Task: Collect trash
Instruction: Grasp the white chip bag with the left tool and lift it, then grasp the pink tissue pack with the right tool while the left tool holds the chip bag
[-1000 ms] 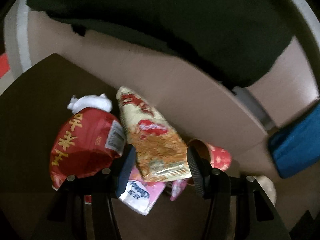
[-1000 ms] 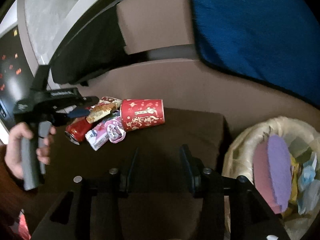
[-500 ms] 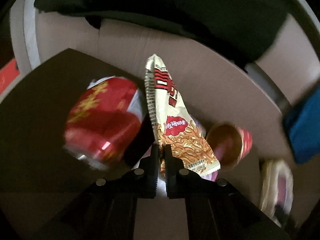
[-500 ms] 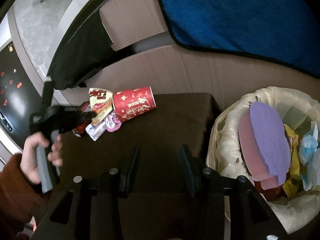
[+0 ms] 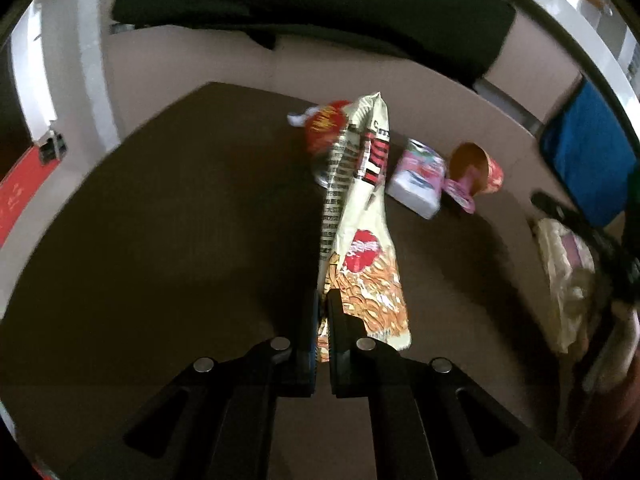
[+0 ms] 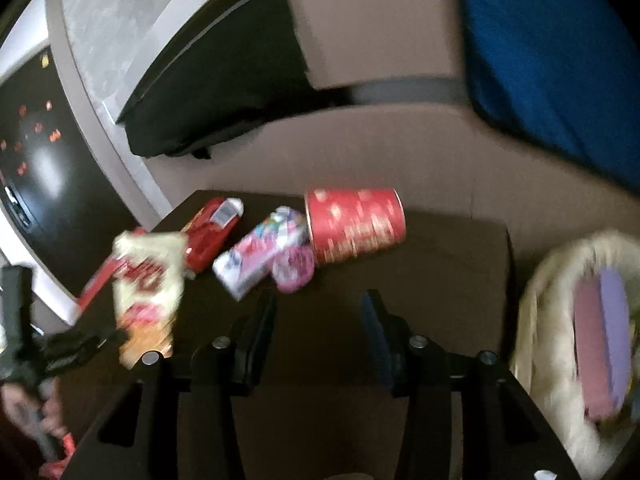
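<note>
Left gripper [image 5: 323, 312], angled down over dark table [image 5: 160, 240]: clamped on noodle wrapper [image 5: 360, 216], lifted. Right gripper [image 6: 318, 332]: jaws apart, just opening, empty. Lined bin [image 6: 552, 280], table's right: purple and pink items.

Dim, motion-blurred (right view worst), fisheye-warped edges

A dark brown desk [image 5: 160, 220] stands against a tan sofa [image 6: 360, 152]; a blue blanket [image 6: 552, 60] and black cloth [image 5: 300, 0] lie on it.
</note>
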The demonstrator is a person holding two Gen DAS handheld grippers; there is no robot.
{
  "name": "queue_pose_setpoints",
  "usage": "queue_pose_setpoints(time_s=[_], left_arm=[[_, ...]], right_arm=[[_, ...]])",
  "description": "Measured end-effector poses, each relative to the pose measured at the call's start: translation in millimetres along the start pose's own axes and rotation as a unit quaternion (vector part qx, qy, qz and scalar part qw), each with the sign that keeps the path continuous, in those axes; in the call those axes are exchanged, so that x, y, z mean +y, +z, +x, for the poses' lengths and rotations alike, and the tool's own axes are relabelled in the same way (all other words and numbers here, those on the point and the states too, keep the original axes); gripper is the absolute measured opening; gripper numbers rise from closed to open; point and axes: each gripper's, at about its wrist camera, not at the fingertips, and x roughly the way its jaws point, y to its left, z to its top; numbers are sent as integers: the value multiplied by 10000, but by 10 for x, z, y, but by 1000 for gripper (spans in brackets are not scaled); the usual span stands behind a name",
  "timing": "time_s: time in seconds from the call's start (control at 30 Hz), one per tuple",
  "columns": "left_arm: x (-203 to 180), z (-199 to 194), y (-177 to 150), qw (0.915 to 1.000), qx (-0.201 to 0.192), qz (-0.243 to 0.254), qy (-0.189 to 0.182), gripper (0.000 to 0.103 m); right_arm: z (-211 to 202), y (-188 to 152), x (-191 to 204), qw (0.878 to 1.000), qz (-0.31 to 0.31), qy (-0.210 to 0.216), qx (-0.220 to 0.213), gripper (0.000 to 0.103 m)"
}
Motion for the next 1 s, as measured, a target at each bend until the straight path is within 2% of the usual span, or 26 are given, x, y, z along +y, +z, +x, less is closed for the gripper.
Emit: queue_pose_setpoints(time_s=[0.07, 0.13, 0.27, 0.37, 0.43, 0.53, 0.63, 0.7, 0.8, 0.87, 1.0], left_arm=[[102, -86, -33, 9998, -154, 6, 87, 4], [155, -87, -53, 9999, -142, 13, 18, 4], [189, -19, -62, 9996, -37, -92, -267, 4], [219, 5, -79, 9985, 33, -137, -522, 4], [231, 6, -105, 9982, 53, -118, -577, 4], [258, 38, -90, 9974, 25, -201, -695, 4], [289, 56, -58, 9961, -4, -325, -826, 7], [320, 40, -47, 9952, -11, -407, -885, 8], [377, -34, -57, 9943, -69, -470, -957, 9], [417, -91, -51, 9941, -149, -457, -969, 9], [495, -138, -42, 9943, -256, -500, -910, 16]], right_arm=[[175, 176, 150, 9979, -338, -529, -188, 44], [357, 306, 281, 9935, -551, -963, -258, 44], [807, 413, 435, 9867, -921, -1331, 156, 42], [857, 360, 384, 9832, -889, -1567, 309, 42], [728, 281, 290, 9877, -590, -1418, 282, 43], [583, 123, 251, 9960, -223, -771, 396, 44], [658, 23, 297, 9970, 138, -258, 720, 44], [781, 12, 270, 9952, 484, -72, 849, 44], [953, 44, 203, 9929, 846, -288, 783, 44], [1040, 58, 117, 9900, 1117, -208, 835, 43], [983, 50, 59, 9908, 1052, -115, 848, 29]])
